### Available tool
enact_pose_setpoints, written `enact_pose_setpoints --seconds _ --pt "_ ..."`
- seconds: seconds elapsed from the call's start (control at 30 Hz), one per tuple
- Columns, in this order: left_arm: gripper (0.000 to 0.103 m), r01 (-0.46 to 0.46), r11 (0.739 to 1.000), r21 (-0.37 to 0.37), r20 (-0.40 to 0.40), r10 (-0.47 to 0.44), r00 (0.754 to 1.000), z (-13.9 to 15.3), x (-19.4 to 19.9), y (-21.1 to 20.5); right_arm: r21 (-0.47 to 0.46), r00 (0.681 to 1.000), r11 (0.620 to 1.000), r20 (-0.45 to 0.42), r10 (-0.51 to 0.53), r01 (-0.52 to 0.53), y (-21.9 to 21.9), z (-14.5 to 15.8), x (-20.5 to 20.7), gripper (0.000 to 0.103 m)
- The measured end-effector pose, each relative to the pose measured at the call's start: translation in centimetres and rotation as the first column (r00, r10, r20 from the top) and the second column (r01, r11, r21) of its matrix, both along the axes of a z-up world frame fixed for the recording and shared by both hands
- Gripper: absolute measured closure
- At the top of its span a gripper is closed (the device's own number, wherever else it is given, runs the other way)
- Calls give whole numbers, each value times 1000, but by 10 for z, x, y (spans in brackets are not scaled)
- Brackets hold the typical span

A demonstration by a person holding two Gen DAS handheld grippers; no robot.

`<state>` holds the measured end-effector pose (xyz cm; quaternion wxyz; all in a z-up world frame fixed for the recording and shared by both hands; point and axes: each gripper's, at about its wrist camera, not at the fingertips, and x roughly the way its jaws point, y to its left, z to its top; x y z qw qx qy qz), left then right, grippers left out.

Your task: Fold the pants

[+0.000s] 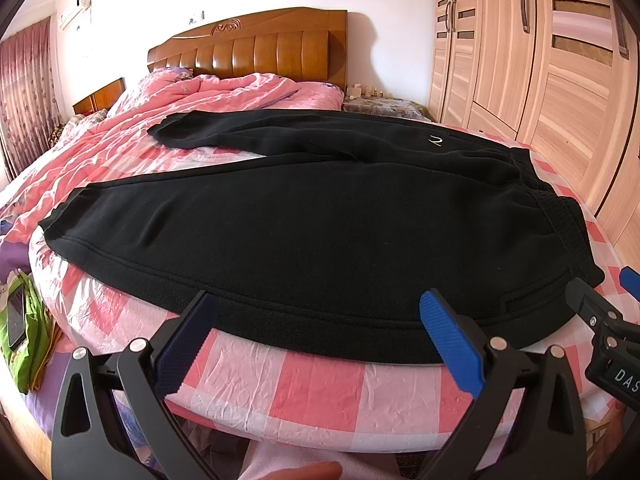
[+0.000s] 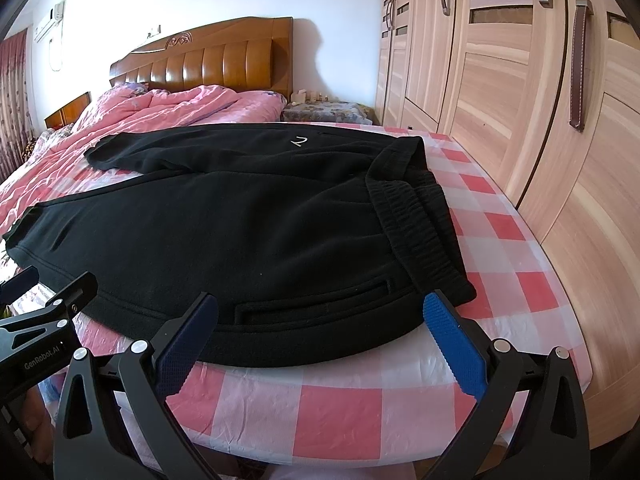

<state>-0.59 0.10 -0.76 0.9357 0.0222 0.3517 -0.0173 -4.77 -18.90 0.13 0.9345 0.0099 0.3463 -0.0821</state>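
Black pants [image 1: 304,232] [image 2: 224,220] lie spread flat on the pink-checked sheet [image 1: 320,384], waistband to the right and both legs running left, the far leg angled away. My left gripper [image 1: 316,320] is open, its blue pads straddling the pants' near side seam at mid-leg. My right gripper [image 2: 320,320] is open too, over the near hem by the hip pocket slit [image 2: 312,300] and the waistband corner [image 2: 452,280]. Neither holds fabric. Each gripper shows at the edge of the other's view: right gripper [image 1: 608,320], left gripper [image 2: 44,304].
A pink quilt [image 1: 192,96] is bunched toward the wooden headboard [image 1: 256,48]. A wooden wardrobe [image 2: 520,100] stands close along the right side of the bed. Green bags [image 1: 24,320] lie low at the left. A person's hand [image 1: 300,472] shows at the bottom.
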Motion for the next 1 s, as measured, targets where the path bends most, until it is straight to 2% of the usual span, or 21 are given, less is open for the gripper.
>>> enact_pose_setpoints --seconds 0.83,1.0 --pt "1 -9 1000 -16 -33 8 999 -6 3 5 30 999 1000 -32 5 -4 -3 -4 2 4" --pt "1 11 999 -38 -31 -12 999 -6 4 11 39 999 998 -20 47 -46 -8 -4 5 4"
